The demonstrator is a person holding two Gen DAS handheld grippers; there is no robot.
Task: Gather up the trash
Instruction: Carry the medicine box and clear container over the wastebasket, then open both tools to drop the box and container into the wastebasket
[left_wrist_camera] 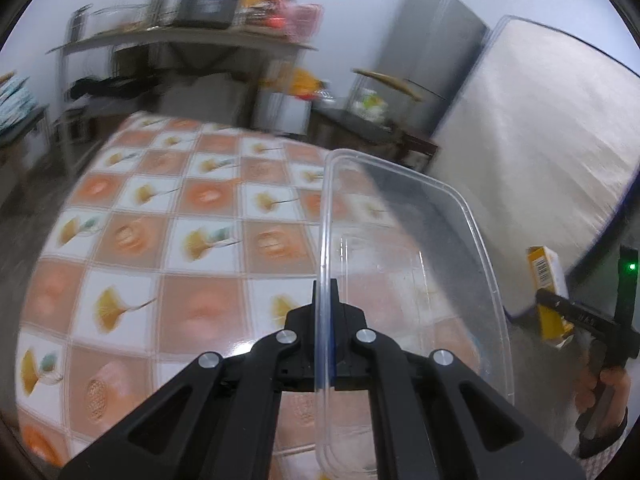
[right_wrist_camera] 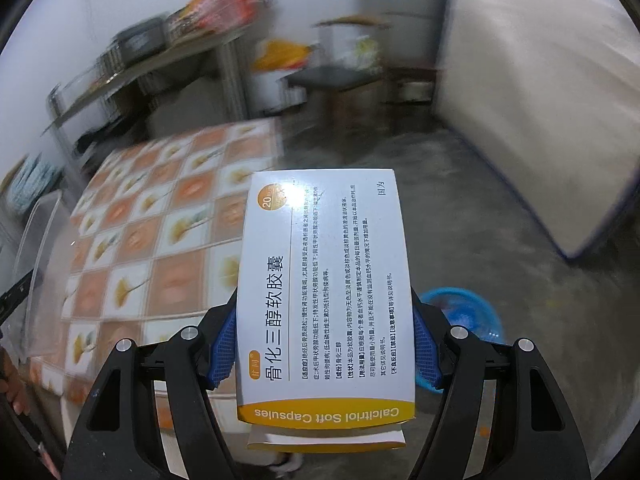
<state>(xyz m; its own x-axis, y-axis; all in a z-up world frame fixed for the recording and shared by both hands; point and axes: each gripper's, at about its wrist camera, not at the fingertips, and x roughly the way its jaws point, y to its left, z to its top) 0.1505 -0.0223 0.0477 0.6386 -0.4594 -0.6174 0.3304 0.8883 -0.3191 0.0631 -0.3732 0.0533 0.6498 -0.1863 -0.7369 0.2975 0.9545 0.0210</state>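
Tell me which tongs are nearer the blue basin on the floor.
Right. The right tongs, shut on the medicine box, sit just beside the blue basin. The left tongs grip the clear container over the table, farther off.

left gripper (left_wrist_camera: 325, 300) clamped, right gripper (right_wrist_camera: 324, 340) clamped

Left wrist: looking forward, down over the checkered table (left_wrist_camera: 168, 240), close. Right wrist: beside that table (right_wrist_camera: 160, 232), facing floor. Shared: table, leaning mattress (left_wrist_camera: 540, 152).
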